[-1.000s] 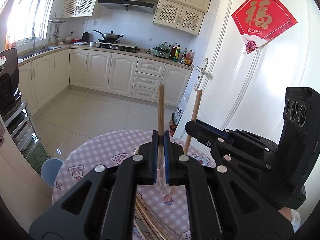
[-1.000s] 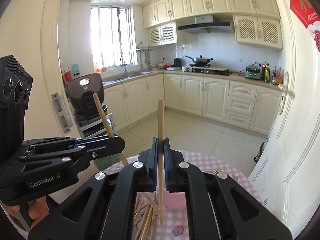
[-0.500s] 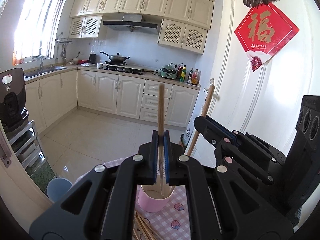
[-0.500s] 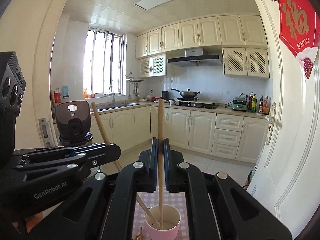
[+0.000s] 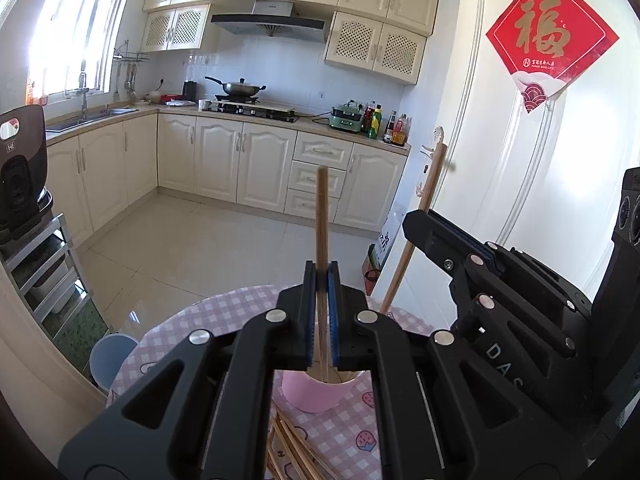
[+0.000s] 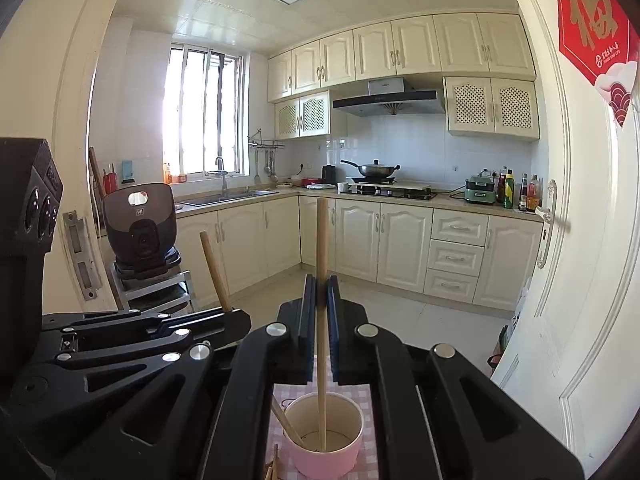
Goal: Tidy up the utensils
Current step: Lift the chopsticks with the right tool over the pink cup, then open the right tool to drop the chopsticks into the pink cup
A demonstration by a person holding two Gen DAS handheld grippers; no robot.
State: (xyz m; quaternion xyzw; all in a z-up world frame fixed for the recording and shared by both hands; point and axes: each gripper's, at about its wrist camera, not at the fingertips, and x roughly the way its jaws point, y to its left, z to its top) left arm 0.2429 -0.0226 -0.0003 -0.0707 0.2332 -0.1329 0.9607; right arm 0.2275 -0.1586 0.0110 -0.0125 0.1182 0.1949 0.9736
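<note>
Down at the bottom of the left view, the left tongs (image 5: 321, 312) are squeezed shut on a long thin wooden chopstick (image 5: 321, 216). It stands straight up, and its bottom end goes down into the round pink cup (image 5: 316, 394). Down at the bottom of the right view, the right tongs (image 6: 320, 320) are squeezed shut on another long wooden chopstick (image 6: 322, 240), and its tip sits inside the same pink cup (image 6: 326, 444). A leaning stick in the cup looks like the left one.

The sticks are light, hard and stiff, so they will not bend. They are smooth and thin, so they can slip or spin if held loosely. A good place to hold one is near the middle, the way both tongs hold now, so the tip points straight down. The cup looks light too and could tip if a stick pushes hard on its side.

Beside the cup, more loose wooden chopsticks (image 5: 292, 452) lie on the round counter with the pink checked cloth (image 5: 192, 332). Next to it is a small blue bin (image 5: 110, 360) on the floor. Far behind are the cream kitchen cupboards (image 5: 240, 164) and a red paper sign (image 5: 550, 40) on the white door.

Half a second ago both views pointed higher. Now the left view tips down, so more of the counter and the bin show. The right stick sat a little higher then; now it is deeper in the cup.
</note>
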